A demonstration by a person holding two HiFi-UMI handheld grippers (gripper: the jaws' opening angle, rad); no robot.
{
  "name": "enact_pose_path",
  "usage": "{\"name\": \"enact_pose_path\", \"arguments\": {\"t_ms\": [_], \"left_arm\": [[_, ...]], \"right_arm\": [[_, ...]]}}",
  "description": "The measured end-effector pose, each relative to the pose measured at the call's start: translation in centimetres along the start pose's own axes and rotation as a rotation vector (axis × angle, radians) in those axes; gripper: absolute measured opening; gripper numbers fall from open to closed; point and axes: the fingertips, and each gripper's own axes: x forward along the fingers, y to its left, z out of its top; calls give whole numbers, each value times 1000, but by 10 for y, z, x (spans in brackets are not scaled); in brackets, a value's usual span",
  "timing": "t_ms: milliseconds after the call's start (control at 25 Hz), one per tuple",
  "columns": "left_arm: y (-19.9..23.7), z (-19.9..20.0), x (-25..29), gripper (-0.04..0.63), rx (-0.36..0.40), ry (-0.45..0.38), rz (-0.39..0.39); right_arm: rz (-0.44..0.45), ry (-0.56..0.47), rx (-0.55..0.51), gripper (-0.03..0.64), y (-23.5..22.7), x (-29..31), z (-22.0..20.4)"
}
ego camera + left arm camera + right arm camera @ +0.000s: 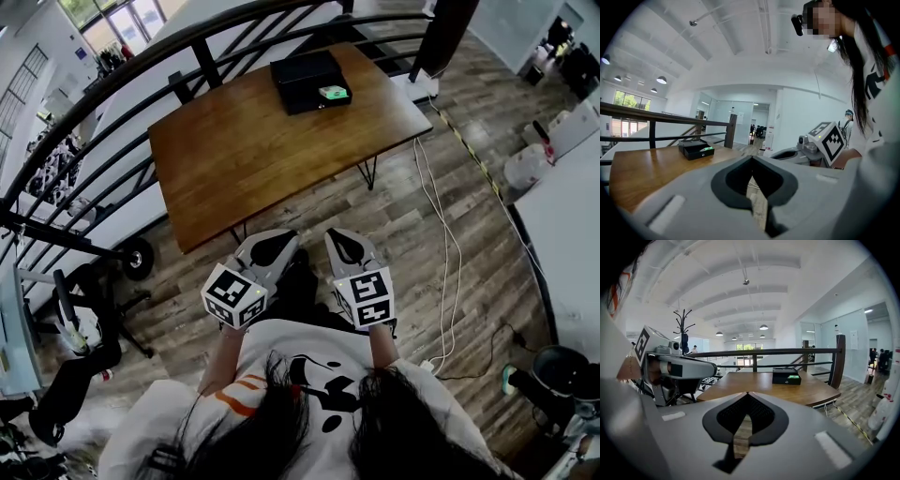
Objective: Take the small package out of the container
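Observation:
A black open container point(307, 79) stands at the far right end of the brown wooden table point(253, 150). In its near right corner lies a small green package point(333, 92). My left gripper point(282, 238) and right gripper point(339, 236) hang side by side close to the person's body, over the floor short of the table's near edge. Both are shut, jaws meeting at the tips with nothing between them. The left gripper view shows the container point(693, 149) with the package point(707, 149) far ahead on the left. In the right gripper view, container point(786, 376) and package point(792, 377) lie far ahead.
A black railing point(141, 70) runs behind and left of the table. White cables point(448, 234) trail over the wood floor at the right, beside a white table point(572, 225). A black stand with wheels point(94, 281) sits at the left, a dark bin point(561, 370) at the lower right.

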Motion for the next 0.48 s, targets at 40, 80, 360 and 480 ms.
{"name": "enact_pose_path", "arguments": {"t_ms": [40, 80, 360, 480], "left_arm": [[3, 1, 5, 0, -2, 1, -3], [6, 2, 9, 0, -4, 4, -7], [32, 3, 42, 0, -17, 33, -28], [51, 8, 55, 0, -20, 35, -28]], "right_arm": [[-4, 1, 5, 21, -5, 2, 1], [-7, 3, 10, 21, -9, 5, 1], [-17, 29, 35, 21, -38, 31, 4], [-13, 38, 38, 21, -49, 48, 10]]}}
